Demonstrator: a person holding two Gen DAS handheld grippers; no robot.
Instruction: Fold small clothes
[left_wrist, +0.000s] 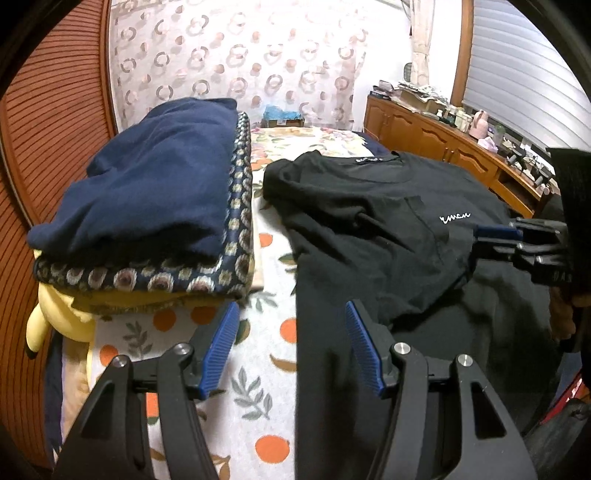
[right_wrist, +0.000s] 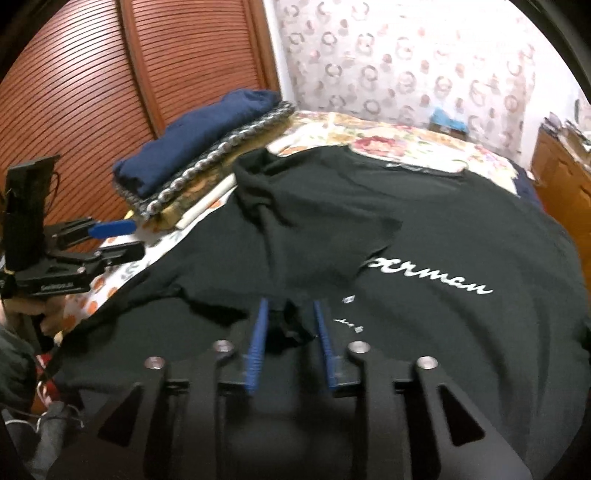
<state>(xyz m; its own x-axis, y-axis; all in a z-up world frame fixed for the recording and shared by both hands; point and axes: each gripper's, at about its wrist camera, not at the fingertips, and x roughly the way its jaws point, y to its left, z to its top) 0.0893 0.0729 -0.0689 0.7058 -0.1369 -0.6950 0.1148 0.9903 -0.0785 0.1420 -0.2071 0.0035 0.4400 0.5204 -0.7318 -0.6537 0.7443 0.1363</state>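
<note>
A black T-shirt (left_wrist: 369, 229) (right_wrist: 461, 229) with white script on the chest lies spread on the bed, collar at the far end. One sleeve is folded in over its front. My right gripper (right_wrist: 290, 306) hovers low over the shirt, jaws partly apart, and the sleeve's bunched hem lies loose between the blue pads (right_wrist: 258, 332). In the left wrist view that gripper (left_wrist: 484, 240) reaches in from the right. My left gripper (left_wrist: 291, 310) (right_wrist: 129, 240) is open with nothing in it, over the shirt's left edge and the bedspread.
A folded navy garment (left_wrist: 155, 184) (right_wrist: 192, 147) tops a stack on a patterned one at the bed's left side, with a yellow plush toy (left_wrist: 55, 317) below it. Louvred wooden doors (left_wrist: 37, 129) stand behind. A cluttered wooden dresser (left_wrist: 443, 147) runs along the right. The bedspread (left_wrist: 258, 369) has an orange-fruit print.
</note>
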